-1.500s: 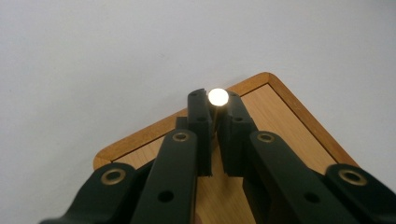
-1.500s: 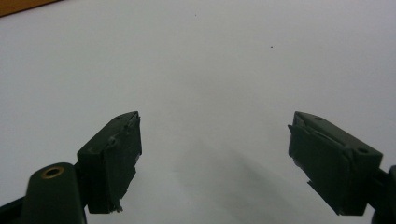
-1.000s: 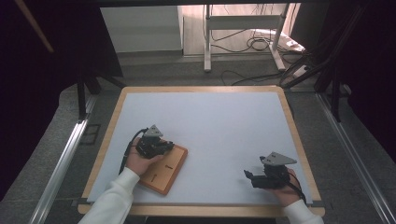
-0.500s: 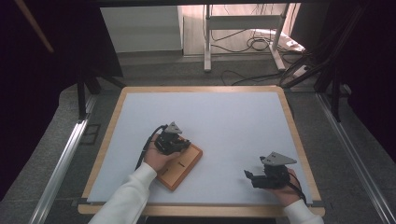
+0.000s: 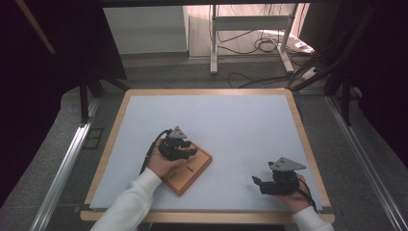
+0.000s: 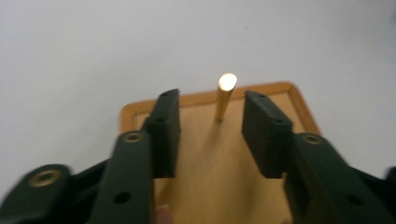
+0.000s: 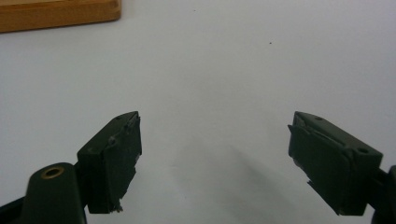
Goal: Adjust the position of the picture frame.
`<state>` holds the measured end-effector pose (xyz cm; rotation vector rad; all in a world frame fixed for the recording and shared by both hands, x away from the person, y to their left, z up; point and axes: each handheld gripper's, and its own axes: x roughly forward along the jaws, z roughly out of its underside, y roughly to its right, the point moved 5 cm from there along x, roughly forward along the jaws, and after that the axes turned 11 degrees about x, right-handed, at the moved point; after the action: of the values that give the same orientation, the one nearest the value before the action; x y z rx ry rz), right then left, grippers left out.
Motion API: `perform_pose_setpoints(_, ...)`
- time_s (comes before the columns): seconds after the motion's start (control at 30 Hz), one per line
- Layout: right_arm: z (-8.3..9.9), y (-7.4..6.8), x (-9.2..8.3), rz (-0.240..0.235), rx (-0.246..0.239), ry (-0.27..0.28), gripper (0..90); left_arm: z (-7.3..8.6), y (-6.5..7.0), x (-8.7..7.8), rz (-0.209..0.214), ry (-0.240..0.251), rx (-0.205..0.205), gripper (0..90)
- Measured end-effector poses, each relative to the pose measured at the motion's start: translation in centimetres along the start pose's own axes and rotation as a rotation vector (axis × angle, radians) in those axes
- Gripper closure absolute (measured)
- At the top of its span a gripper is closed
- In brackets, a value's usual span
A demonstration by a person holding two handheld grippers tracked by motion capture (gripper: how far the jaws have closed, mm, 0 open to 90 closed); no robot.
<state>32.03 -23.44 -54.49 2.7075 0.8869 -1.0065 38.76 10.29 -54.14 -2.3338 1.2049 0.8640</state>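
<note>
No readable writing is seen; two small dark marks on the flat, orange-brown wooden board (image 5: pixel 188 168) are too small to be read. In the high view, the board is found at about seven o'clock on the white table top (image 5: pixel 231 125), with the left gripper (image 5: pixel 185 150) held over its upper end. In the left gripper view, a thin upright wooden peg (image 6: pixel 224 99) is seen standing on the board (image 6: pixel 219 158), at twelve o'clock from the gap between the jaws. The jaws have just been opening; the peg is untouched beyond the pads. At five o'clock, the right gripper (image 5: pixel 256 180) is held well apart from the board, jaws spread wide over bare table (image 7: pixel 215 70).
</note>
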Motion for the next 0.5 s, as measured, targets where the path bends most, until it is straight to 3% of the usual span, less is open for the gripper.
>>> perform_pose_setpoints(0.07, 0.0, 0.0, 0.0, 0.000, 0.000, 0.001, 17.5, 0.9, -0.3, -1.7, -0.002, 0.016, -0.007, 40.3)
perform_pose_setpoints(0.13, 0.0, -0.1, 0.0, -0.001, 0.000, -0.001, 17.4, 1.2, -0.4, -2.2, -0.005, 0.017, -0.003, 36.7)
perform_pose_setpoints(0.33, 0.0, 0.0, 0.1, 0.002, -0.006, -0.004, 17.5, 3.3, -1.6, -4.5, -0.032, 0.019, -0.028, 37.1)
perform_pose_setpoints(0.37, 0.0, 0.0, 0.1, 0.003, -0.005, -0.003, 17.4, 3.6, -1.8, -4.8, -0.031, 0.020, -0.034, 40.4)
perform_pose_setpoints(0.4, 0.0, 0.0, 0.1, 0.004, -0.004, -0.003, 17.4, 4.1, -2.1, -5.3, -0.030, 0.018, -0.043, 53.7)
perform_pose_setpoints(0.47, 0.0, 0.0, 0.1, 0.004, -0.005, -0.004, 17.4, 4.3, -2.2, -5.5, -0.035, 0.009, -0.047, 69.6)
perform_pose_setpoints(0.5, 0.0, 0.0, 0.1, 0.005, -0.006, -0.004, 17.4, 4.5, -2.3, -5.7, -0.044, 0.002, -0.039, 69.6)
